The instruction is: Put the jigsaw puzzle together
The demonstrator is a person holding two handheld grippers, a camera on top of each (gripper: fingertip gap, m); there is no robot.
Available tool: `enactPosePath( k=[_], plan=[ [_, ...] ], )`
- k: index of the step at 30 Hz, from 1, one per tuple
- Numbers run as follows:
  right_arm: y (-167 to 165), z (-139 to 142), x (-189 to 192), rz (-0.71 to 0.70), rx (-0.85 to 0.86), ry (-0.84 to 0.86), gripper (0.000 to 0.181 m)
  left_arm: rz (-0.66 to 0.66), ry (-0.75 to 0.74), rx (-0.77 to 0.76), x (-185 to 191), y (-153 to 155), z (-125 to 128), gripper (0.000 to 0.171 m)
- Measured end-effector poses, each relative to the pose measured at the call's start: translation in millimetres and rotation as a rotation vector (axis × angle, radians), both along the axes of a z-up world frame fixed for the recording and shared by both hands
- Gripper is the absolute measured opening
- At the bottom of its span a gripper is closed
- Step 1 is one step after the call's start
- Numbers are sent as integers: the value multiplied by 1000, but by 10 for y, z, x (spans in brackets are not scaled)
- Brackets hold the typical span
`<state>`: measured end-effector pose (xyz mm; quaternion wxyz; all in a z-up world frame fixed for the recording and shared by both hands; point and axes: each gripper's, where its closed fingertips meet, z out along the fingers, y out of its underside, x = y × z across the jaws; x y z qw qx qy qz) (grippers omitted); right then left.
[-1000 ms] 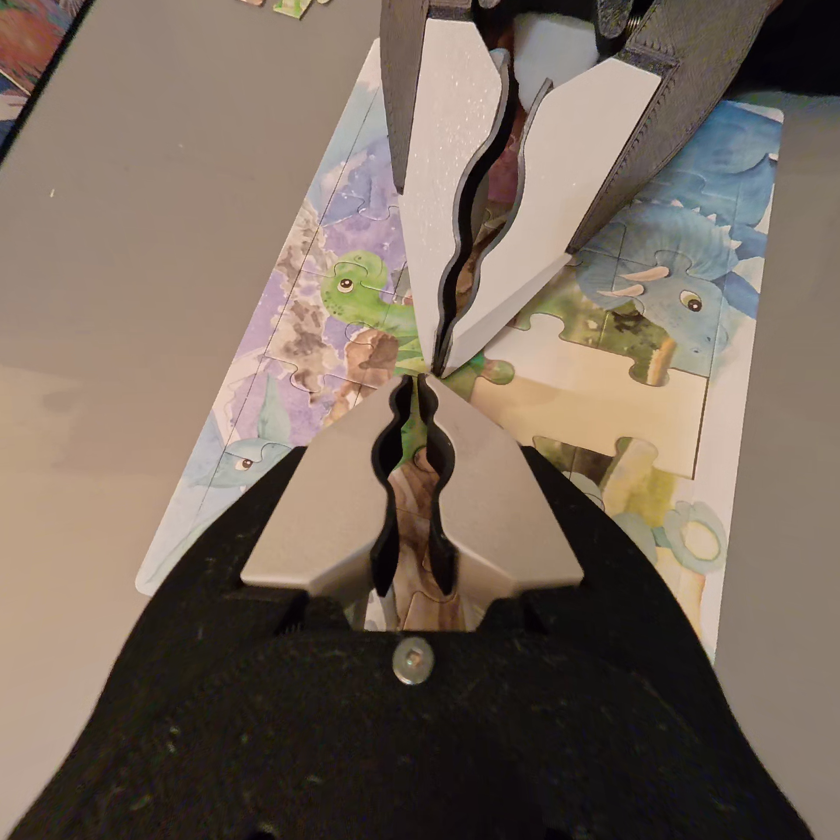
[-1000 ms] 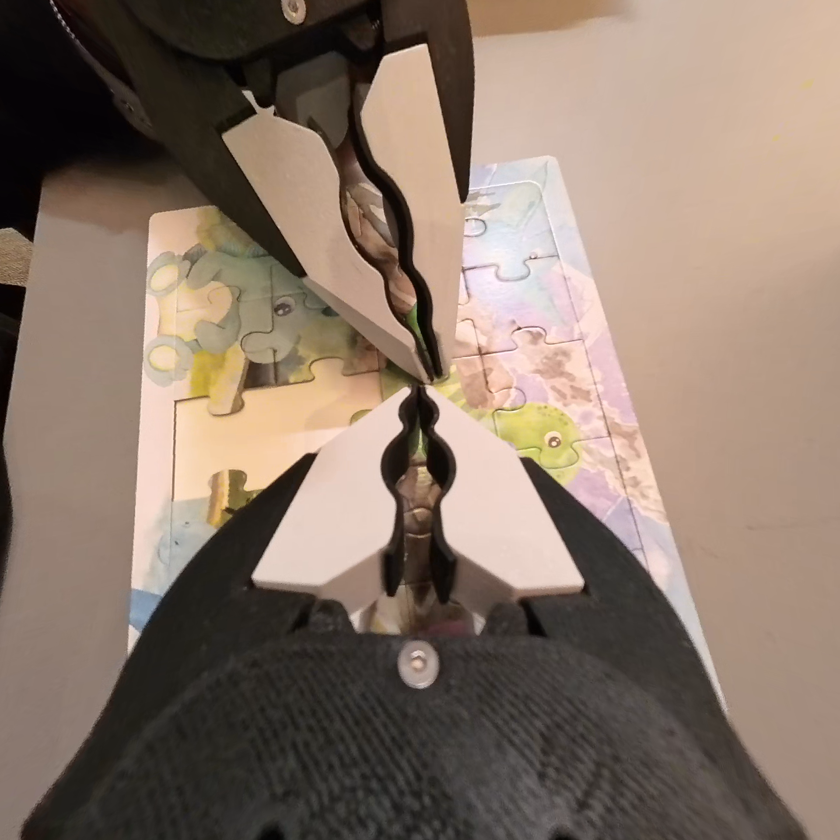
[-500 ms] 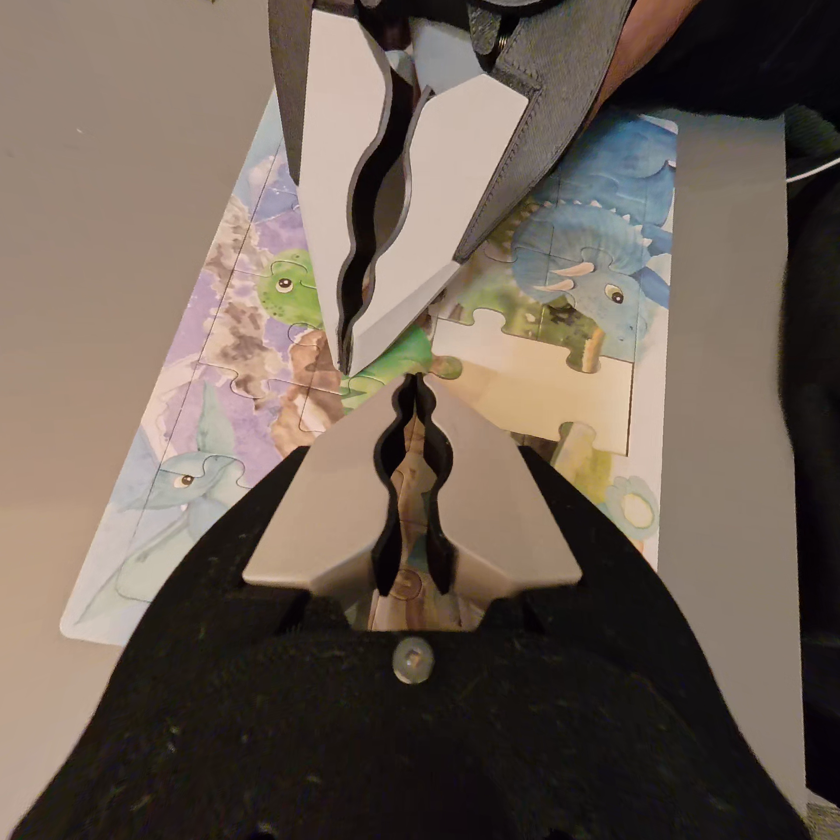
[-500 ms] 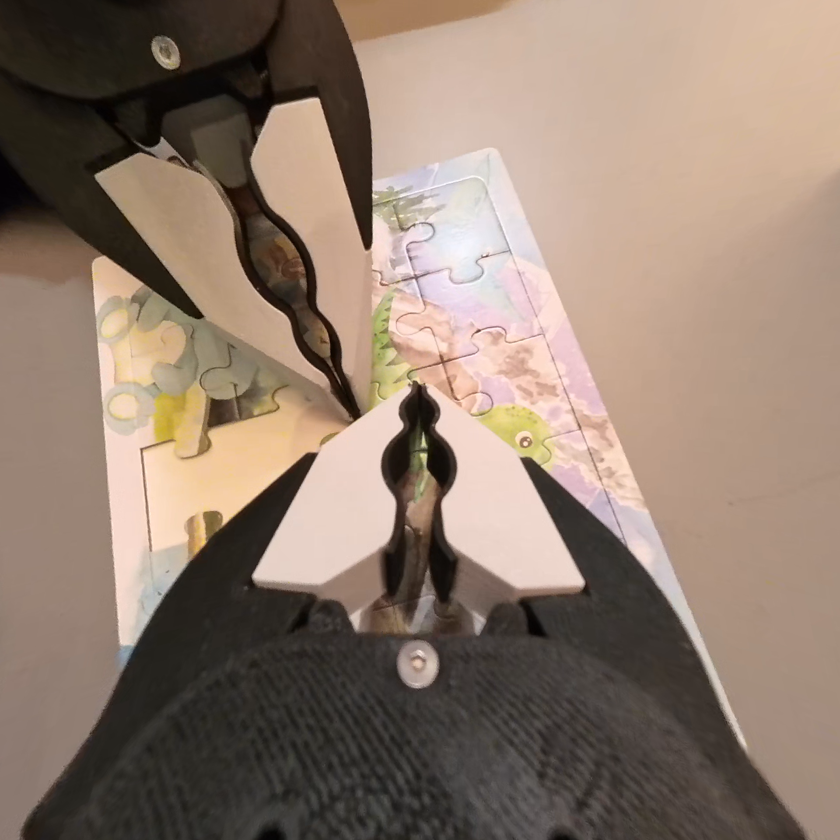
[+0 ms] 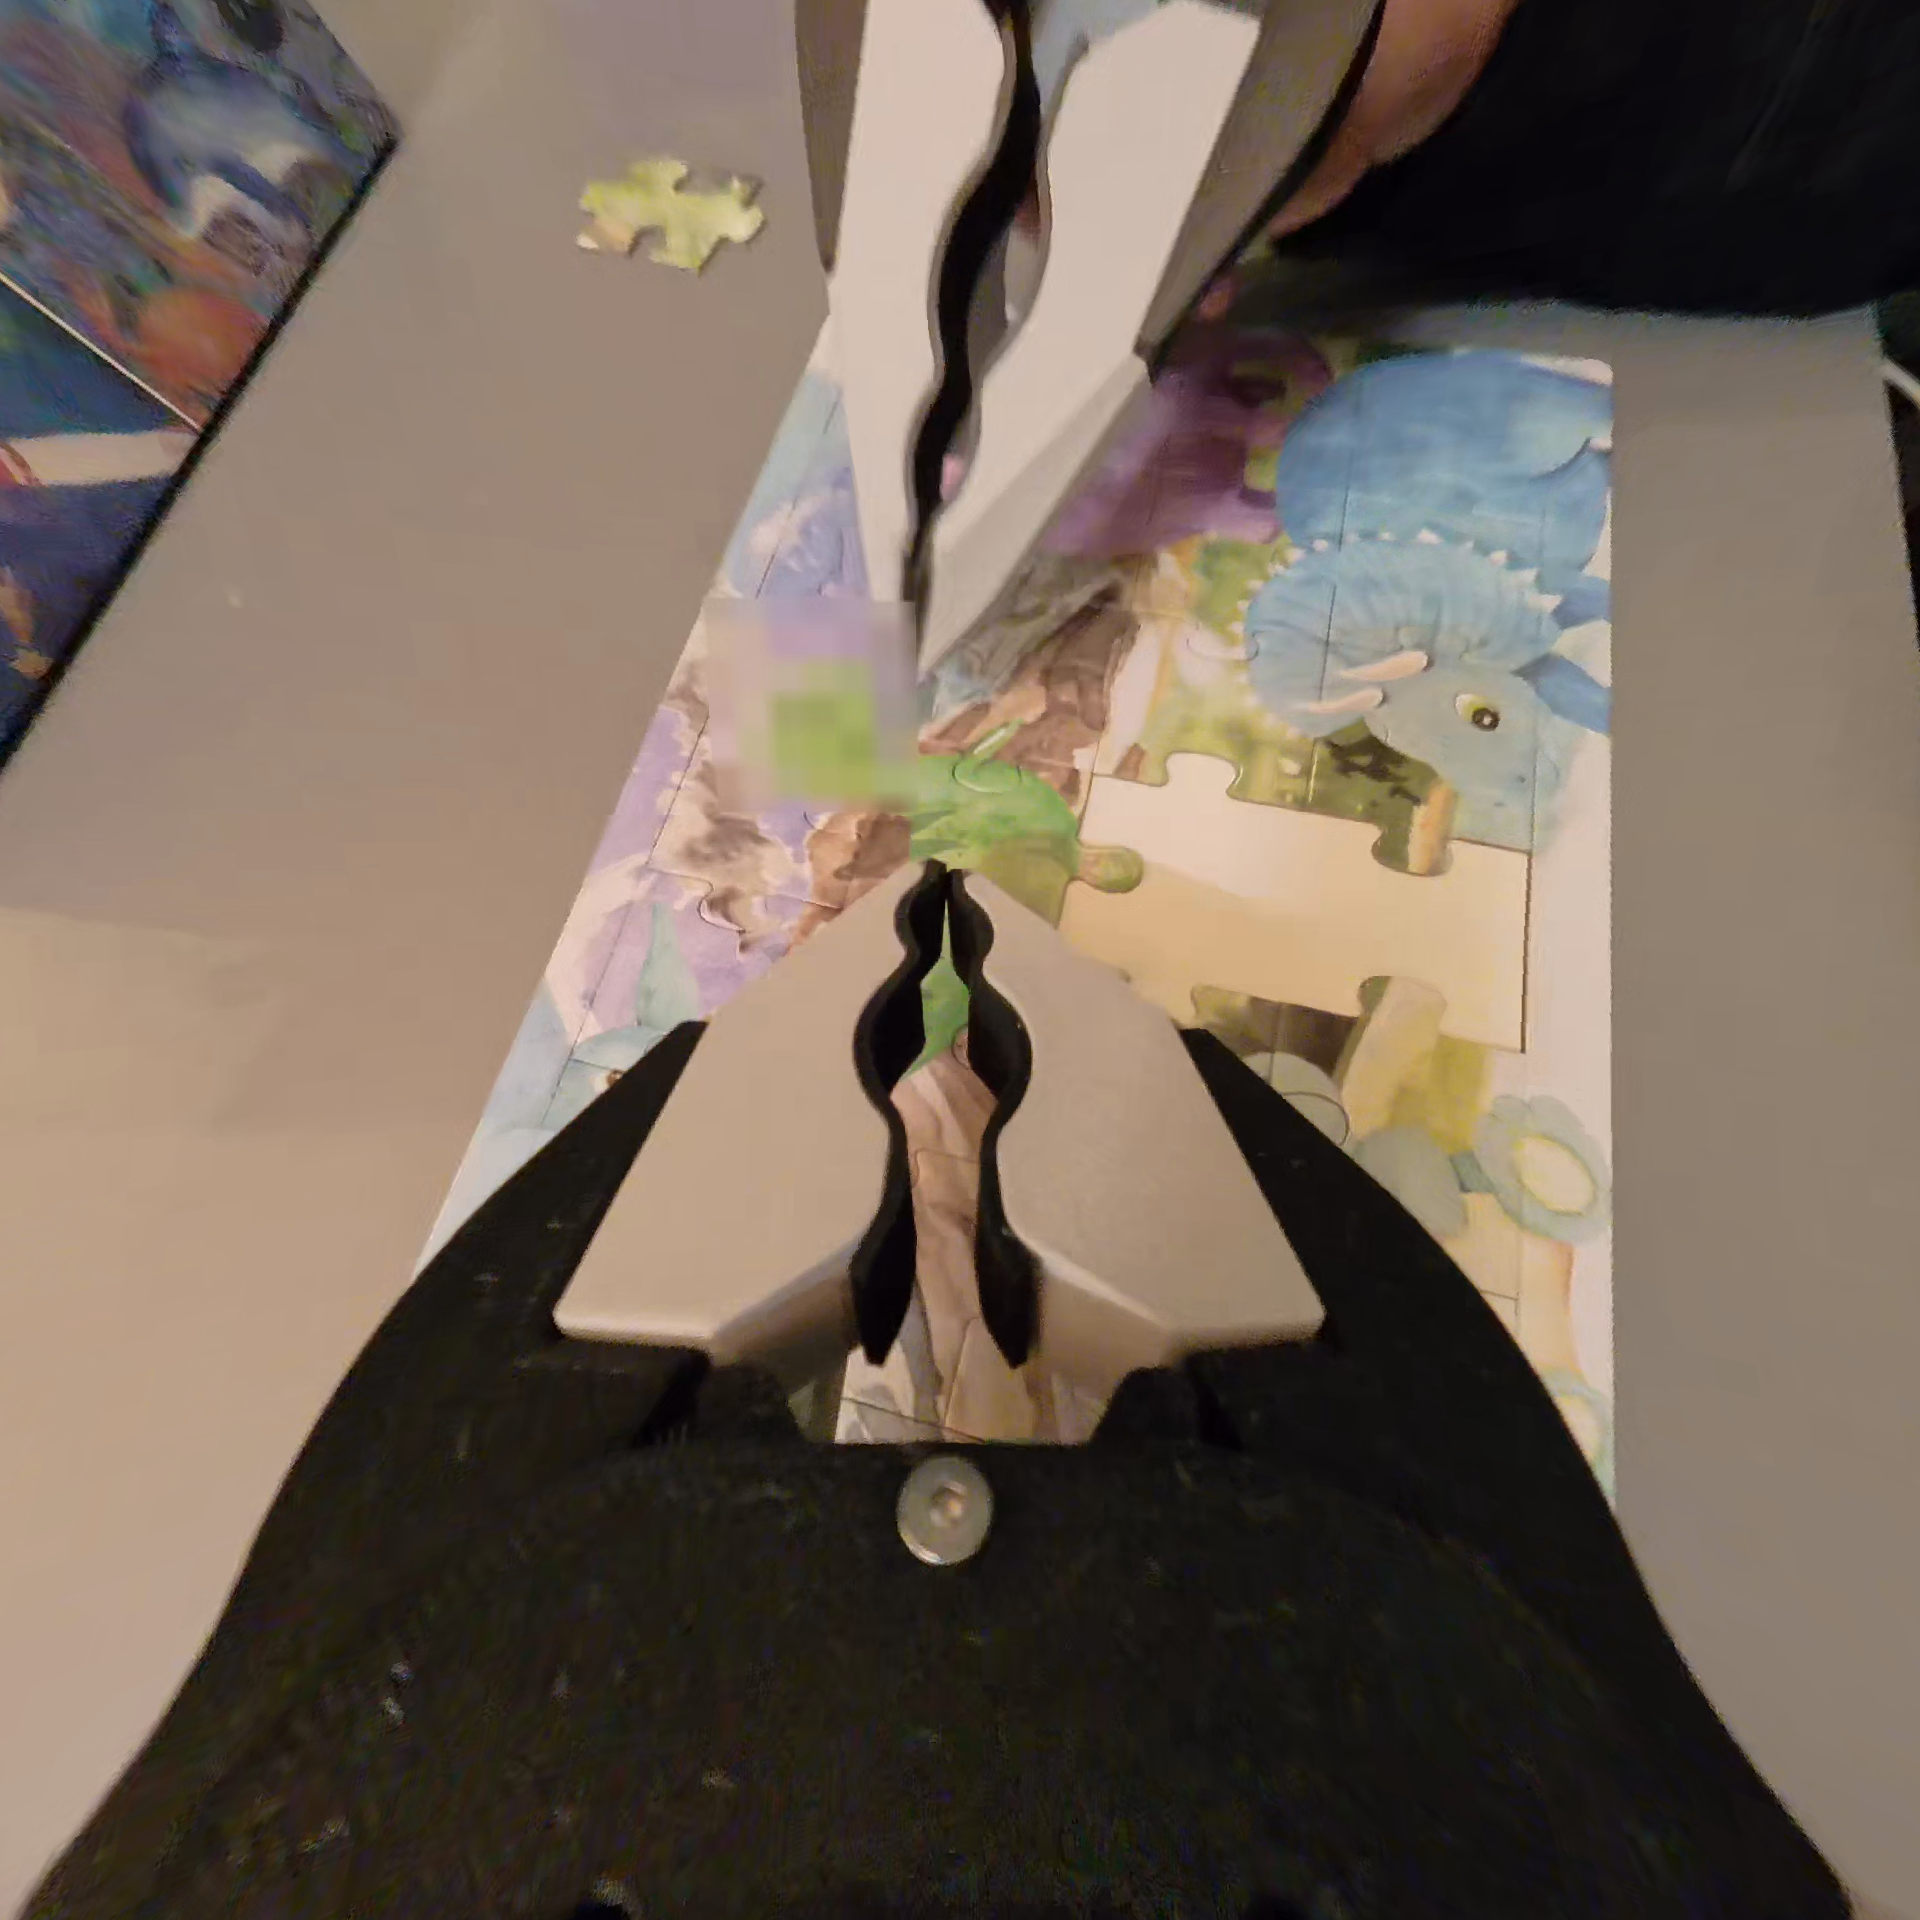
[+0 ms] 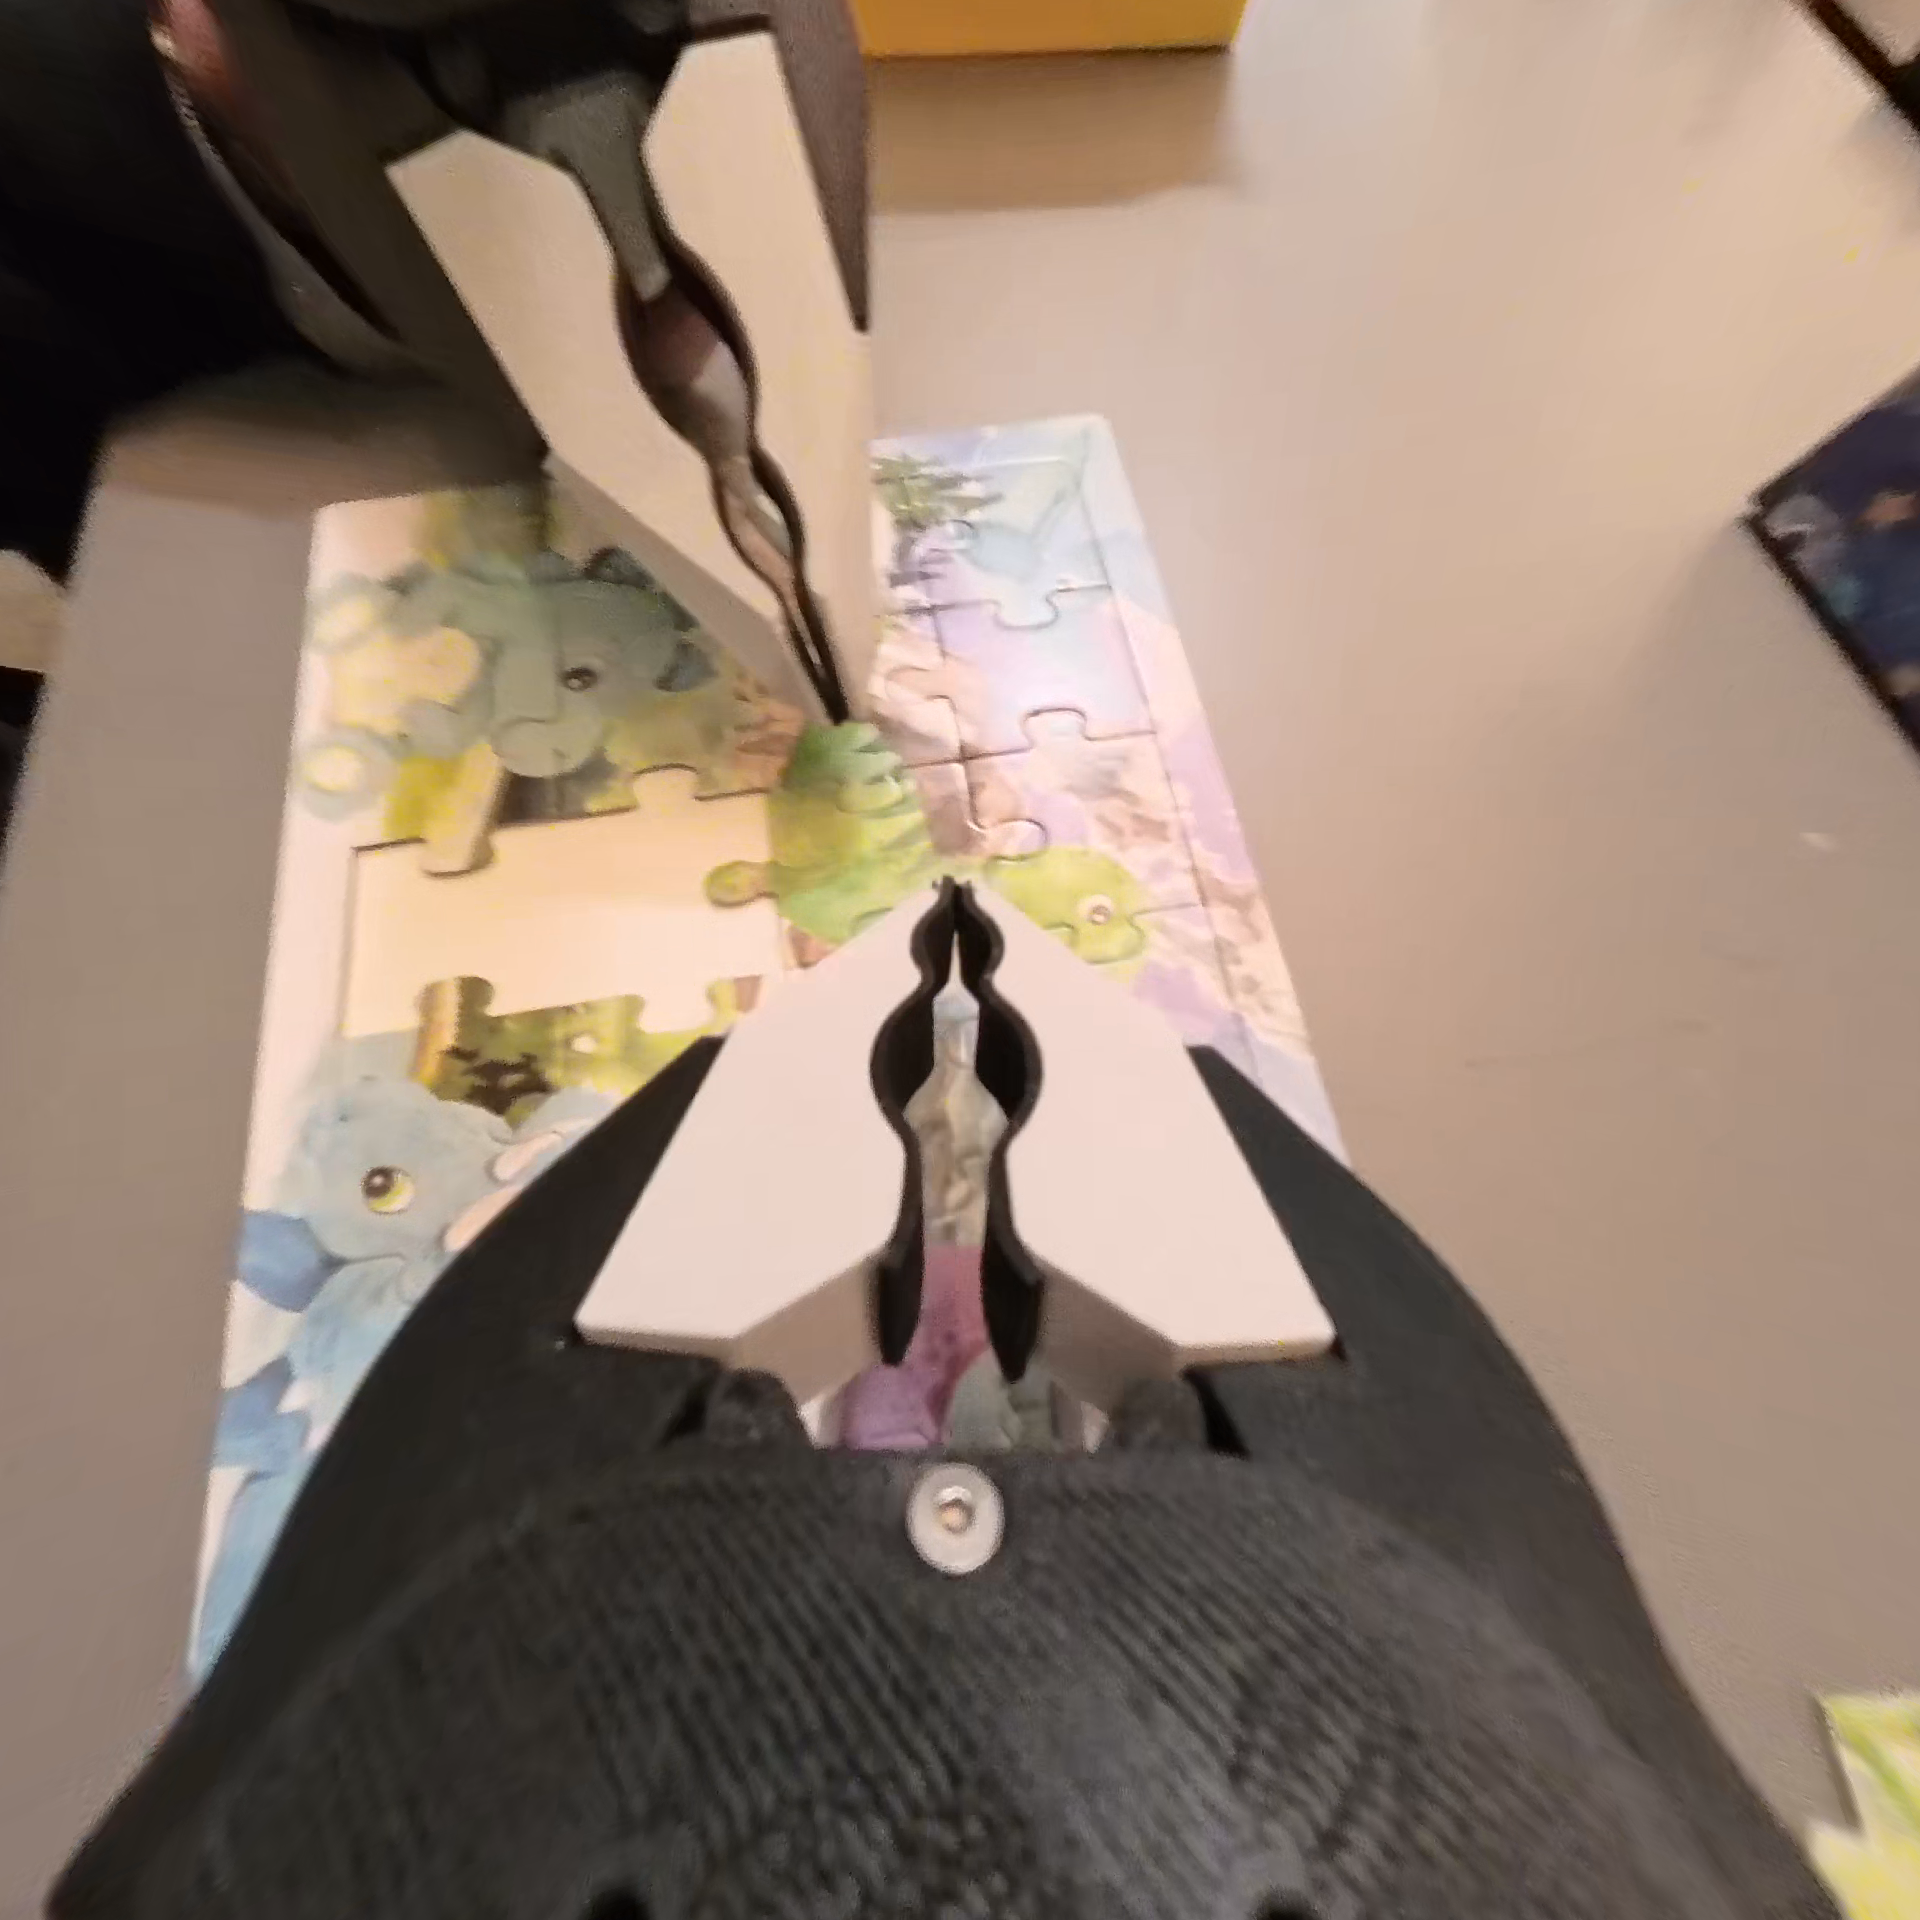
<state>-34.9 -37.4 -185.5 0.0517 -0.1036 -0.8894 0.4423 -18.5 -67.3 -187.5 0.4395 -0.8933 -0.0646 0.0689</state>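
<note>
Left gripper (image 5: 943, 878): jaws closed, empty, tips over the green dinosaur area of the puzzle (image 5: 1455, 582). Right gripper (image 6: 957, 886): jaws closed, empty, tips facing the left's. The puzzle lies flat on the grey table (image 5: 364, 675), with a bare gap (image 5: 1299, 925) unfilled. Beyond, a loose green piece (image 5: 673, 211) lies on the table, well apart.
</note>
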Motion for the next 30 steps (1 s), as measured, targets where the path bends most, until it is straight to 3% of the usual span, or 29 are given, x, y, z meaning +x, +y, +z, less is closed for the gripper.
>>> enactPosePath(
  k=[4, 9, 14, 19, 23, 25, 28, 30],
  plan=[
    [-102, -213, 104, 46, 81, -17, 0, -29, -27, -40, 54, -11, -53, 0],
    [-27, -209, -157, -97, 116, 48, 0, 37, 54, 252, -89, -67, 533, 0],
    [258, 115, -484, -252, 3, 165, 0, 178, 69, 380, -342, -280, 759, 0],
    [779, 587, -742, -422, -164, 220, 0, 279, 132, 369, -511, -386, 763, 0],
    [1317, 641, -934, -547, -197, 248, 0, 328, 201, 288, -673, -395, 659, 0],
    [1536, 588, -984, -584, -198, 227, 0, 276, 158, 348, -646, -292, 794, 0],
    [1815, 527, -1010, -628, -191, 218, 0, 188, 136, 489, -586, -156, 1233, 3],
    [1977, 540, -1011, -657, -189, 233, 0, 189, 177, 469, -710, -135, 1356, 7]
  ],
)
